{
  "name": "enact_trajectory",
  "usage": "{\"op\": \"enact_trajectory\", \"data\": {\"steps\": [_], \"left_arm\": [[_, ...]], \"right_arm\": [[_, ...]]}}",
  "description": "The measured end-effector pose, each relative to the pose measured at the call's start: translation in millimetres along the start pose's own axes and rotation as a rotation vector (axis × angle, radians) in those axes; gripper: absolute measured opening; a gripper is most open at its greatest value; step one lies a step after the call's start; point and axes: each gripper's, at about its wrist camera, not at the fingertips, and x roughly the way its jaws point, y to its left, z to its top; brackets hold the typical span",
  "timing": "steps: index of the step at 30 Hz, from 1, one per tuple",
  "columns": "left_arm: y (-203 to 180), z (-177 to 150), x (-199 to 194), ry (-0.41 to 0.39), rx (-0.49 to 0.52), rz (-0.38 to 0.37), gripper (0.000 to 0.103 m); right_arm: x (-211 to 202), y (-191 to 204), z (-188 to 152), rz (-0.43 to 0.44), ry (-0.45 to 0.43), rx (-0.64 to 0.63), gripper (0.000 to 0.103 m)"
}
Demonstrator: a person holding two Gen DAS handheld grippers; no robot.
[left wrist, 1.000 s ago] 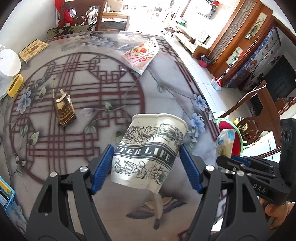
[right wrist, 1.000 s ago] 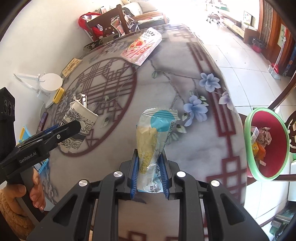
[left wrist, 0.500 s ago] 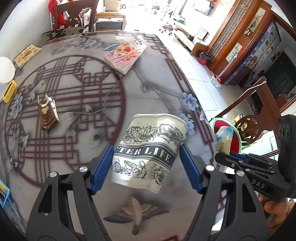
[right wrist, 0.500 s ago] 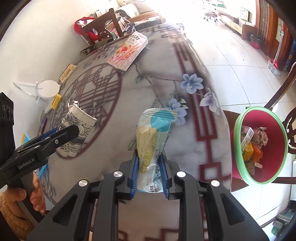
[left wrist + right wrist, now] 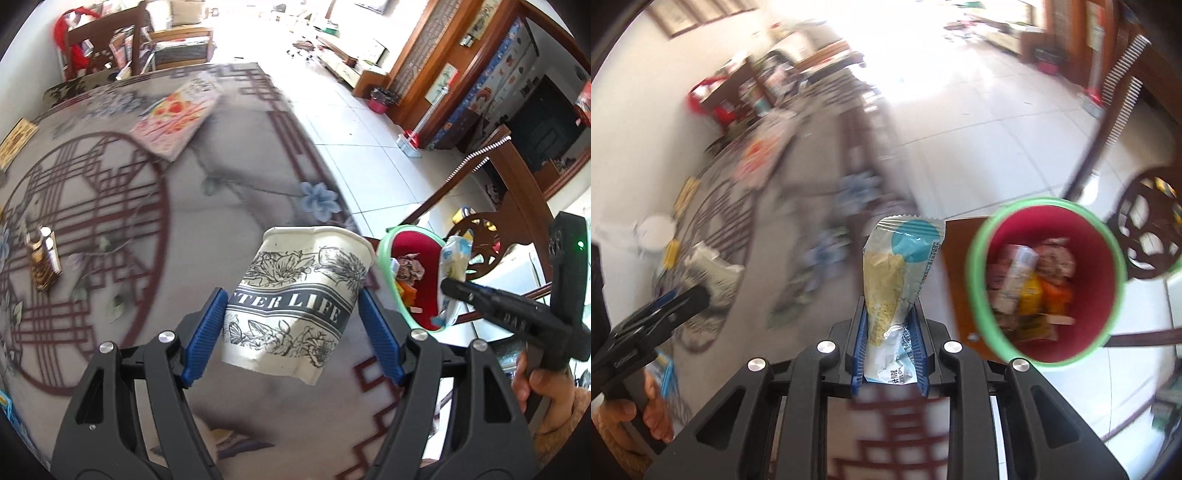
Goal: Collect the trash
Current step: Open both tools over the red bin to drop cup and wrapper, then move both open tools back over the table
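Carrying the snack wrapper (image 5: 899,284) pinched tight in my right gripper (image 5: 890,347) beside the red bin (image 5: 1049,206), and the paper cup (image 5: 295,302) clamped in my left gripper (image 5: 291,328) above the table (image 5: 221,206), I judged releasing squarely over the opening best.

Left wrist view looks down over table (image 5: 240,206) toward its edge. Right wrist view faces past the edge. Both share red bin (image 5: 424,258) (image 5: 1100,258).
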Motion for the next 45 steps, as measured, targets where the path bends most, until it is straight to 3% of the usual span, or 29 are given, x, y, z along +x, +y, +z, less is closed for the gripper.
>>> {"op": "enact_trajectory", "data": {"steps": [11,12,13,15,16,26,28,30,33,38,45], "left_arm": [[-82.8,30.5,30.6,0.023,0.168,-0.091,0.070],[-93.6,33.2,34.4,0.027,0.193,-0.104,0.070],[-102.3,35.1,37.7,0.031,0.213,-0.115,0.070],[-122.8,39.6,46.1,0.040,0.256,-0.139,0.070],[-130.8,41.2,49.6,0.044,0.272,-0.148,0.070],[-214.3,55.9,79.3,0.071,0.416,-0.267,0.072],[-225.2,57.0,81.4,0.063,0.425,-0.291,0.092],[-229.6,56.2,79.8,0.049,0.422,-0.301,0.095],[-221.2,53.0,73.9,0.046,0.406,-0.298,0.095],[-163.2,50.8,53.1,0.008,0.279,-0.220,0.095],[-23.6,36.4,9.0,-0.056,-0.030,-0.044,0.095]], "right_arm": [[-10.8,-102.0,18.0,-0.134,-0.047,0.155,0.026],[-12.7,-111.3,19.5,-0.140,-0.058,0.179,0.036],[-13.7,-116.1,20.6,-0.142,-0.070,0.194,0.052],[-21.6,-126.5,20.4,-0.160,-0.117,0.231,0.071],[-23.9,-129.2,20.5,-0.163,-0.129,0.239,0.073],[-62.4,-172.8,5.8,-0.208,-0.235,0.397,0.074],[-75.0,-179.1,2.6,-0.236,-0.265,0.411,0.074],[-86.7,-183.7,0.2,-0.257,-0.291,0.420,0.076],[-95.2,-182.3,-2.2,-0.272,-0.309,0.418,0.079],[-88.1,-162.1,-1.3,-0.246,-0.287,0.377,0.079],[-67.3,-88.0,10.5,-0.170,-0.256,0.239,0.079]]}}
